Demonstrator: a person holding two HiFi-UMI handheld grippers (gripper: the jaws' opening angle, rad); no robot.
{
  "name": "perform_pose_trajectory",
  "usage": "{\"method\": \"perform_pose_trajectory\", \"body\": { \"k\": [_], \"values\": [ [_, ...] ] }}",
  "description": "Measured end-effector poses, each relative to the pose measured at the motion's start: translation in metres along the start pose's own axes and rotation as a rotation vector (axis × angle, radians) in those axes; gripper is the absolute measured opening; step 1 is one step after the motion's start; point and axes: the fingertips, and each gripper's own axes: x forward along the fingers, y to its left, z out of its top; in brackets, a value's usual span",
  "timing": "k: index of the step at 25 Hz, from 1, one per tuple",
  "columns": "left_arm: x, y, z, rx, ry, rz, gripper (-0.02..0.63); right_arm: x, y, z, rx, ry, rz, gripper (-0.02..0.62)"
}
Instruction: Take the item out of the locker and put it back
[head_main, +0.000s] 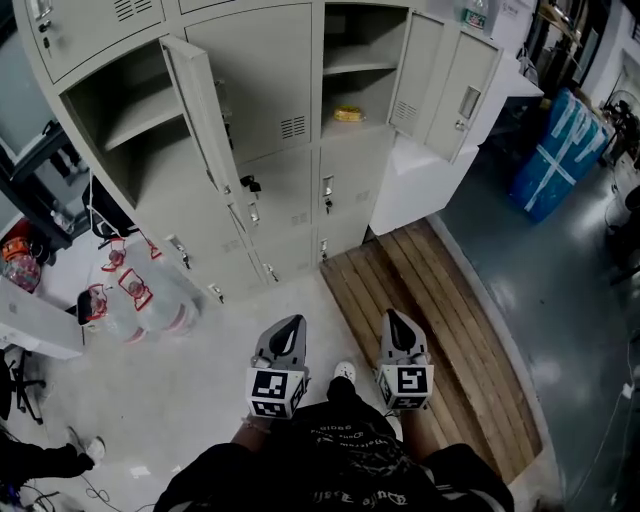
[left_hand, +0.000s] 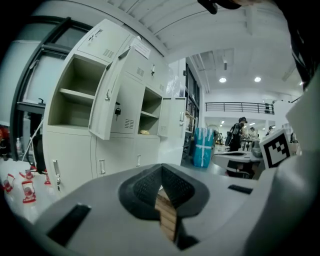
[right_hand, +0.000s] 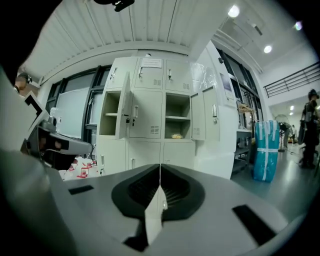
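Grey steel locker (head_main: 270, 80), yellow item (head_main: 349, 114) shelved — left gripper (head_main: 292, 322), right gripper (head_main: 394, 316) both clenched empty.

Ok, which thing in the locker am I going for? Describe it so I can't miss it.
Find the pale grey locker bank. Of its two open compartments, take the right-hand compartment; below its inner shelf lies a small, flat yellow item. It is the only coloured thing in either open compartment.

light: dim, ceiling lamps (right_hand: 233, 11); edges: fisheye-bent, dark-vignetted; focus: soft
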Motion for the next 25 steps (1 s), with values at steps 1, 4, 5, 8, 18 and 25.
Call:
{"method": "perform_pose_trajectory", "body": {
  "k": [1, 4, 5, 8, 18, 25],
  "values": [
    [0.010, 0.000, 0.003, -0.005, -0.002, 0.011, 0.006, 0.008, -0.005, 0.002, -0.005, 0.005, 0.012, 0.006],
    [0.037, -0.004, 0.008, -0.012, 0.001, 0.037, 0.006, 0.029, -0.020, 0.000, -0.003, 0.023, 0.055, 0.006],
    [0.045, -0.005, 0.009, -0.014, 0.006, 0.043, 0.006, 0.035, -0.025, -0.001, 0.001, 0.029, 0.069, 0.006],
    [0.068, -0.010, 0.011, -0.022, 0.008, 0.061, 0.006, 0.055, -0.036, -0.004, -0.004, 0.064, 0.131, 0.006],
    [0.132, -0.022, 0.021, -0.044, -0.005, 0.142, 0.006, 0.105, -0.085, 0.003, -0.007, 0.076, 0.204, 0.006],
    [0.157, -0.018, 0.032, -0.028, -0.005, 0.153, 0.006, 0.130, -0.099, 0.009, 0.035, 0.068, 0.215, 0.008]
  ]
}}
